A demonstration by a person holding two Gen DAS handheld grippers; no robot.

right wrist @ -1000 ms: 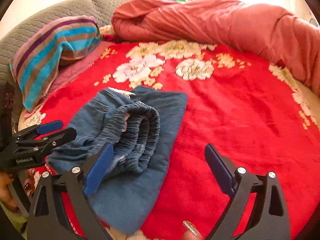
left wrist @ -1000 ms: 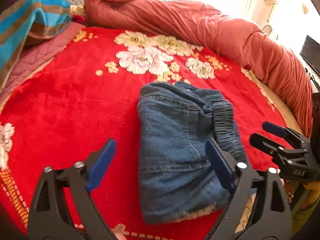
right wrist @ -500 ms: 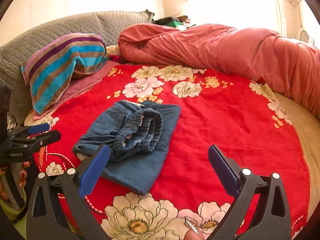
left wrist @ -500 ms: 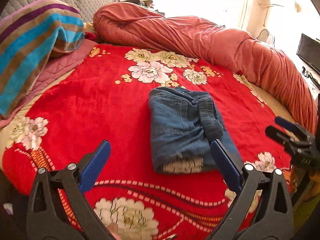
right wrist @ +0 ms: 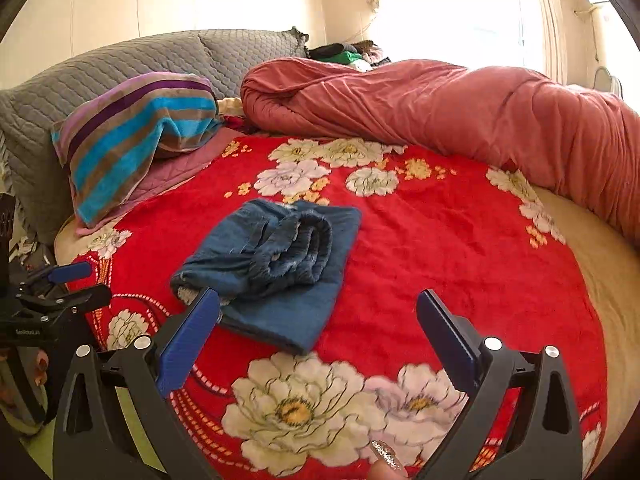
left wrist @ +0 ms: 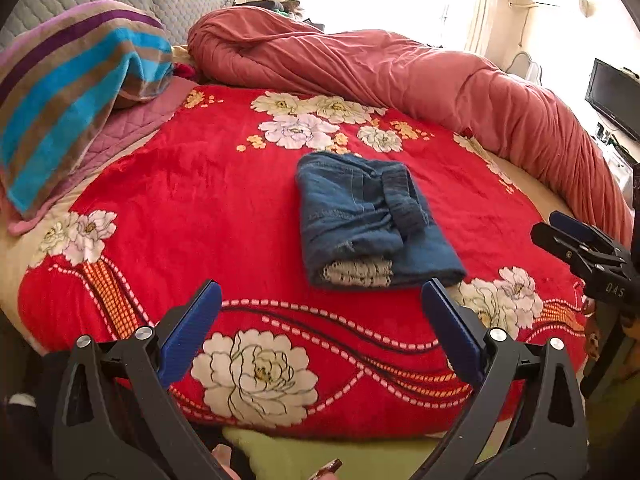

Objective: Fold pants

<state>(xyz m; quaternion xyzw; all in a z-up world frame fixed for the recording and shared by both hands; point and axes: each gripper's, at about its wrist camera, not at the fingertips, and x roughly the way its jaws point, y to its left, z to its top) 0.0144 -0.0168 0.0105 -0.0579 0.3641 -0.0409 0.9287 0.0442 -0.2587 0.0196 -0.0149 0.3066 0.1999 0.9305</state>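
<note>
Left gripper (left wrist: 318, 314): both blue-padded fingers (left wrist: 188, 338) spread wide, nothing between them, tilted downward; the jaws have just been opening. Right gripper (right wrist: 318, 312): jaws likewise spread wide and empty, blue fingers (right wrist: 450, 338) angled downward. Each gripper appears at the edge of the other's view, side by side and apart. A fingertip (right wrist: 386, 466) with a glittered nail shows at the lower edge of the right wrist view.

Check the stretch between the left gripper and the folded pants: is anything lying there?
Nothing but the red floral blanket. In the left wrist view it runs bare from the open left gripper to the folded pants.
</note>
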